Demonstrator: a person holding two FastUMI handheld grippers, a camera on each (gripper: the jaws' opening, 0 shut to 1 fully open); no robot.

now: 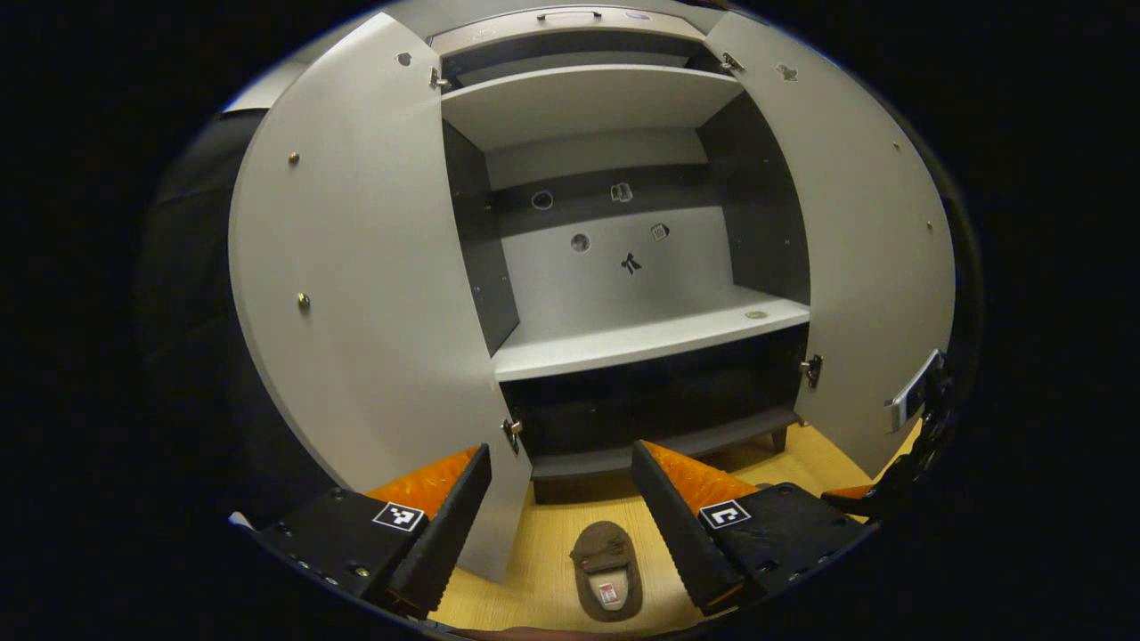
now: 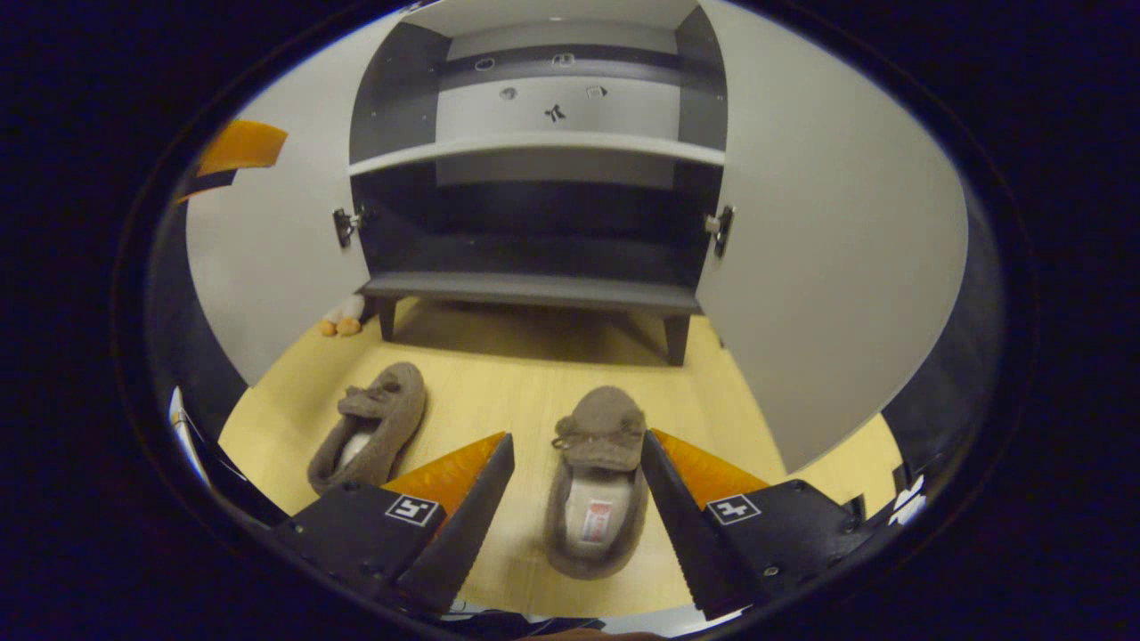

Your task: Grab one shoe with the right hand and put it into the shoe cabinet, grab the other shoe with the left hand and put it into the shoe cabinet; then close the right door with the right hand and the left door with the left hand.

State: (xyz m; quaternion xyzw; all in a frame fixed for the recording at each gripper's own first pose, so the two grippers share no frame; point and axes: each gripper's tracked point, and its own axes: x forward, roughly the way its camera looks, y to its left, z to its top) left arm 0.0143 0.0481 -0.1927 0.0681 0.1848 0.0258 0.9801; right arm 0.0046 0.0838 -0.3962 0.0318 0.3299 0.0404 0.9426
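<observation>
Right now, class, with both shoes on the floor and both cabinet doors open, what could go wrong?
1. The right gripper straddles a slipper with open fingers; closing on the soft upper may slip.
2. The other slipper lies angled, awkward for the left gripper.
3. The open right door stands close beside the path.

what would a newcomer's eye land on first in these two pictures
First the shoe cabinet, standing wide open with both pale doors swung out and its shelves bare. Next the two brown slippers on the yellow wooden floor in front of it: one lies framed between the open fingers of the right tool, not yet touched, and the other lies farther left. The left tool is also open, above a slipper on the floor.
</observation>
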